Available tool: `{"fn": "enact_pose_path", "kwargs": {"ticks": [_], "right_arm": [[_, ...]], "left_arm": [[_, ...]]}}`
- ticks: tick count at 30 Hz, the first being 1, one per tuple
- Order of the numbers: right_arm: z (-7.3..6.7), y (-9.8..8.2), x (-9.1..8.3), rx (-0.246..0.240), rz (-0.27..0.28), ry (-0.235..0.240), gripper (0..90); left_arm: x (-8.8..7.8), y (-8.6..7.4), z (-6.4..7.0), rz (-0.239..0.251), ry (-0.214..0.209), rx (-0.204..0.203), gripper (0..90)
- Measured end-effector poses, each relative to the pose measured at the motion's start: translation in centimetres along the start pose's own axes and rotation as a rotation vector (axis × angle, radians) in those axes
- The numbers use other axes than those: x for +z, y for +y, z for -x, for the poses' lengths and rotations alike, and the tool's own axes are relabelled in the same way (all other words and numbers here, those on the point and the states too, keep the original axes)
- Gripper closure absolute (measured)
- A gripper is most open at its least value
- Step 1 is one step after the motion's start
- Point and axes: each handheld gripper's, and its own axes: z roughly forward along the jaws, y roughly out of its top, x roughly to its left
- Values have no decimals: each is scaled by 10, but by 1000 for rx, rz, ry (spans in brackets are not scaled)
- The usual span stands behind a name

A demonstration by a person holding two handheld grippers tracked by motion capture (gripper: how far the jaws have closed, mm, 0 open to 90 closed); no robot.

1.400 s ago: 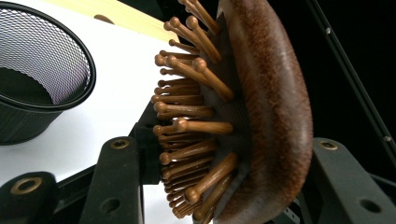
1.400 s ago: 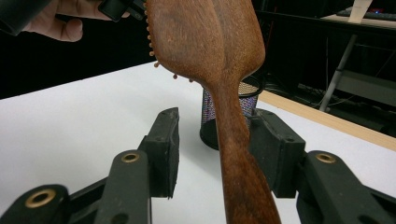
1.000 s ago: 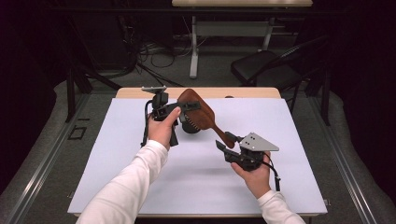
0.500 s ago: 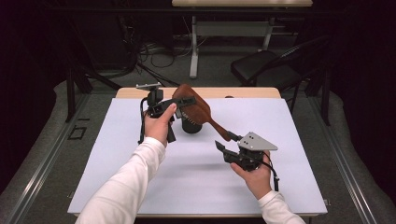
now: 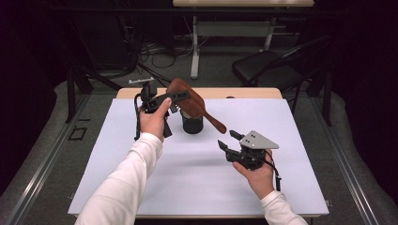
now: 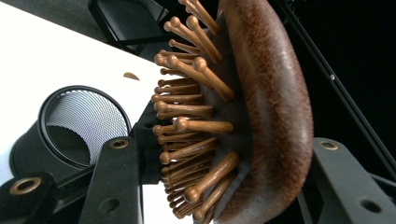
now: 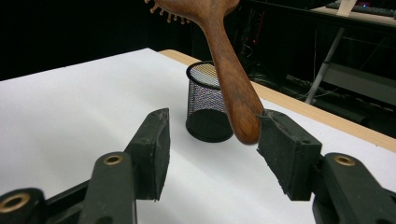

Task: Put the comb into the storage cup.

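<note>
Between the left gripper's fingers the wooden hairbrush is pinched by its head, above the mesh cup. Right gripper has just been spreading, empty, handle released; dropping it in remains.

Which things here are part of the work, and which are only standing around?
In the work:
- brush, clamped in the left claw
- mesh cup
- right claw, open, just widened

Standing around:
- chair
- cables
- far desk frame
</note>
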Motion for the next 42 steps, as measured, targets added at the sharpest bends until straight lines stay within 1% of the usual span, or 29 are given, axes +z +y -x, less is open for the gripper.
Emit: {"fn": "enact_pose_path", "kwargs": {"ticks": [2,5,7,8,10,15,18,20,24,27,33,36,41,42], "right_arm": [[1,0,0,1,-3,-1,434],[2,1,0,14,-3,0,424],[3,0,1,39,-16,3,409],[4,0,1,45,-11,11,396],[5,0,2,52,-6,19,369],[6,0,2,62,-18,14,322],[7,0,2,71,-21,15,296],[8,0,2,76,-25,12,288],[10,-1,2,85,-34,2,247],[10,0,2,82,-43,-19,176],[9,0,3,91,-57,-16,135],[9,1,3,99,-63,-22,88],[9,1,2,109,-63,-14,79],[9,1,2,110,-67,-27,78]], "left_arm": [[-2,3,-1,4,2,-4,501],[-4,6,-1,16,17,-6,500],[-6,9,-2,22,24,-8,500],[-7,10,-3,31,33,-5,499],[-7,11,-4,44,42,-1,499],[-9,15,-8,71,55,-20,499],[-10,16,-10,85,64,-19,498],[-11,17,-11,85,68,-18,499],[-11,18,-12,107,82,-7,498],[-11,19,-13,120,91,-8,498],[-12,21,-14,131,108,7,497],[-13,23,-14,143,120,14,497],[-14,26,-14,154,130,23,497],[-14,26,-14,160,131,23,497]]}}
